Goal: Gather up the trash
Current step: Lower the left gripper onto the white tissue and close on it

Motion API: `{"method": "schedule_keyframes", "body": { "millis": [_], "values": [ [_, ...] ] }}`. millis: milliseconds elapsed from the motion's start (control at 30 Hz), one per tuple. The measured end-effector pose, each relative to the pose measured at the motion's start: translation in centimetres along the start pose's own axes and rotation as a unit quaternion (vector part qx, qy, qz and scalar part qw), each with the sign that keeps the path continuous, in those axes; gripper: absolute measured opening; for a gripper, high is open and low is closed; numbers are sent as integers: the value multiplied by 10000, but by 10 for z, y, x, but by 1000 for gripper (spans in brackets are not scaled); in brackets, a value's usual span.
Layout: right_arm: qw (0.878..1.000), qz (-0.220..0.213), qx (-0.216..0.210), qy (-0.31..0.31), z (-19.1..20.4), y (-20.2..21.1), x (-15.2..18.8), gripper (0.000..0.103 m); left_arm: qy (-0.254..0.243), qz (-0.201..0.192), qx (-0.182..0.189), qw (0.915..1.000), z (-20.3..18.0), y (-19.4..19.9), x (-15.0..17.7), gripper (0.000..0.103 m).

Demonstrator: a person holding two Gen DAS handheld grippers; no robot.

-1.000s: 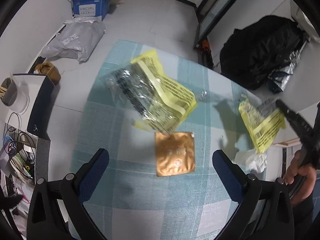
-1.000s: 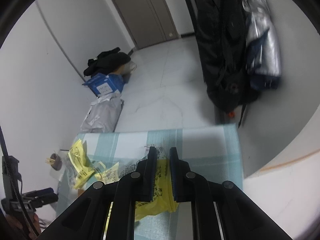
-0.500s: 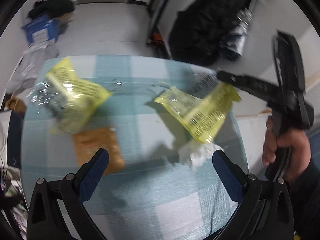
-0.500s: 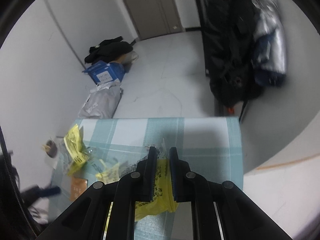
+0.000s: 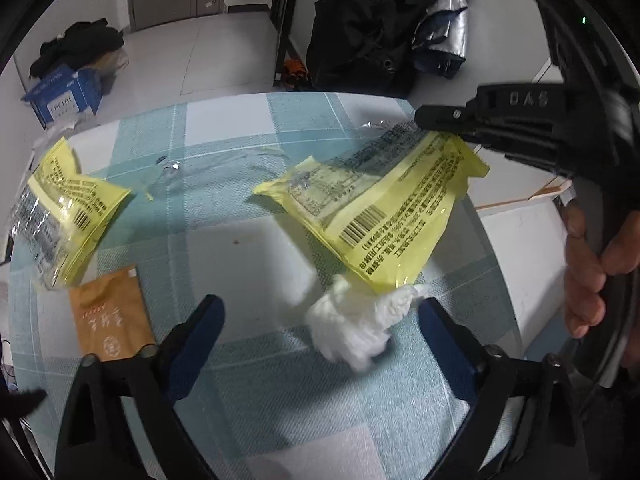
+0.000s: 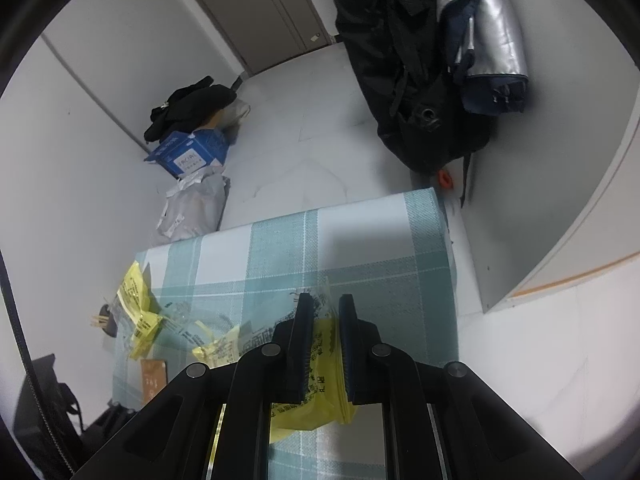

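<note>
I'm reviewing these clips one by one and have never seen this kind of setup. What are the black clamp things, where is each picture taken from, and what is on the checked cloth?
There is no robot here: a person holds a hand-operated gripper in each hand, with a wide-angle camera on each looking along its fingers.

The left camera shows the left gripper open, its jaws having just been closing a little, around but not touching a crumpled white tissue. The same view shows the right gripper and the hand holding it.

The right camera looks down the right gripper's own fingers, which are shut on a yellow wrapper.

On the checked tablecloth also lie a second yellow wrapper and an orange sachet.
</note>
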State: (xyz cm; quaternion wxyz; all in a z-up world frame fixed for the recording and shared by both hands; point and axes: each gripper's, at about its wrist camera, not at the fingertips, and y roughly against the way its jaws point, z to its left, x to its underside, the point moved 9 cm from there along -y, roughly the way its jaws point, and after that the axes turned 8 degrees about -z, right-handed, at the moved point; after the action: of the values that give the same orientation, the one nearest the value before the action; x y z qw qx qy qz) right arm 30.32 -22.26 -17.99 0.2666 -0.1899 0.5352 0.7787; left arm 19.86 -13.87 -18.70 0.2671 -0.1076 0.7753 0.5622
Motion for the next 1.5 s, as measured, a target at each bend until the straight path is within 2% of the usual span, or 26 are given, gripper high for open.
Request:
{"method": "schedule_keyframes", "body": {
  "millis": [133,167,233,300,400,567,867,1067,1267,1433,1500],
  "values": [
    [10000,-32,-13,-76,-5,4,-2,12,30,178,102,9998,-4,-7,7,58],
    [10000,-39,-16,-85,-6,4,-2,12,-14,130,59,9999,-4,-5,7,54],
    [9999,-50,-41,-114,-7,6,-3,12,-82,112,102,9999,-7,-4,8,29],
    [9999,-77,-43,-122,-7,7,-4,12,-67,162,205,9996,-11,-5,8,18],
    [9998,-105,-54,-182,-10,10,-5,12,-86,181,249,9995,-14,-4,12,9],
    [9997,-148,-13,-206,-12,12,-8,12,-363,228,122,9990,-20,-1,18,6],
    [9992,-286,116,-235,-18,17,-12,12,-327,281,177,9989,-17,13,31,4],
    [9988,-390,158,-256,-19,18,-18,12,-115,251,232,9993,-3,25,34,4],
    [9988,-426,111,-197,-12,18,-20,12,-185,251,116,9994,10,39,41,4],
    [9992,-403,64,-47,-2,16,-17,12,-454,412,-35,9981,22,45,58,6],
    [9992,-386,76,37,0,15,-16,12,-575,495,-95,9971,26,45,64,12]
  ]
}}
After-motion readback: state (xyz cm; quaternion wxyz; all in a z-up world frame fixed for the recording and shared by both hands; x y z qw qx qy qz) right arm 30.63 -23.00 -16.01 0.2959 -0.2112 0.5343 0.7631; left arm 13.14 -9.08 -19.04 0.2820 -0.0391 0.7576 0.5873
